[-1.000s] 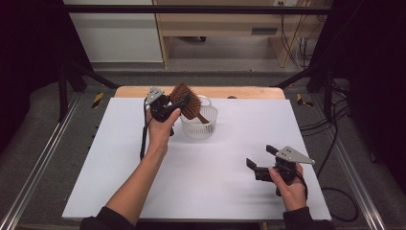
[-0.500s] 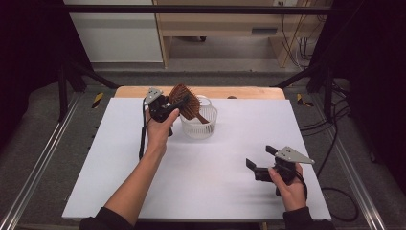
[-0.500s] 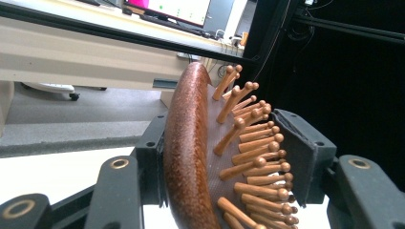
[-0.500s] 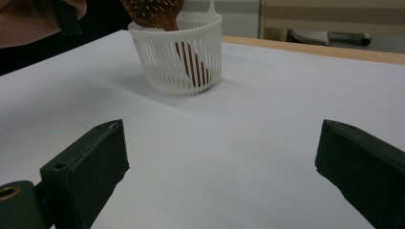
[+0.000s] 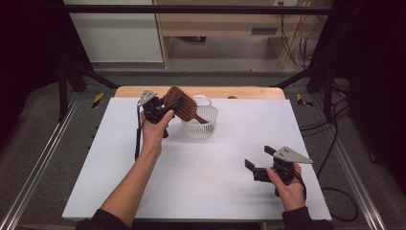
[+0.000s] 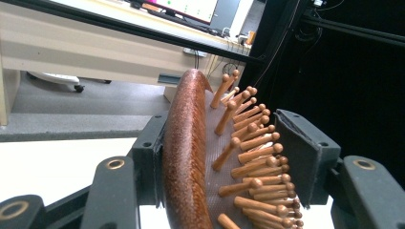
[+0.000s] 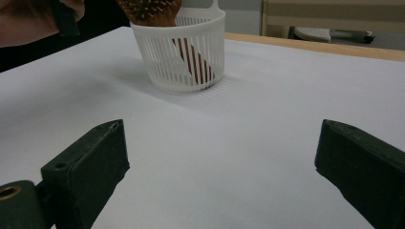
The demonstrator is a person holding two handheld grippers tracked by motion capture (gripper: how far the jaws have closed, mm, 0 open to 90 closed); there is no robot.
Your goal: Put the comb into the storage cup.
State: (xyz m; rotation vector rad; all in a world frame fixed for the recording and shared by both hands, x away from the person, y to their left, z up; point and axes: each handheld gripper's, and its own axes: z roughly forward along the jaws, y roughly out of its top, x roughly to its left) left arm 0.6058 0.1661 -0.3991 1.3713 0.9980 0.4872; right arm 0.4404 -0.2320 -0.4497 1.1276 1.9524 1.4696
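Note:
A wooden hairbrush (image 5: 179,103) leans with its handle down inside a white slotted basket (image 5: 199,125) at the far middle of the white table (image 5: 215,191). My left gripper (image 5: 167,106) is shut on the brush head above the basket's left rim. In the left gripper view one jaw presses the brush's back (image 6: 186,143) and the other meets the tips of the wooden pins. My right gripper (image 5: 259,157) rests open near the front right of the table with nothing in it. Between its jaws (image 7: 224,138) I see the basket (image 7: 181,52) and the hairbrush (image 7: 150,9).
A wooden strip (image 5: 249,92) runs along the table's far edge. Metal rails (image 5: 43,158) flank the table on both sides. Cables (image 5: 335,191) lie on the floor at the right. Bare table top lies between the two grippers.
My left gripper and the brush head have shifted slightly left and down at the basket. The right gripper has stayed where it was, still open.

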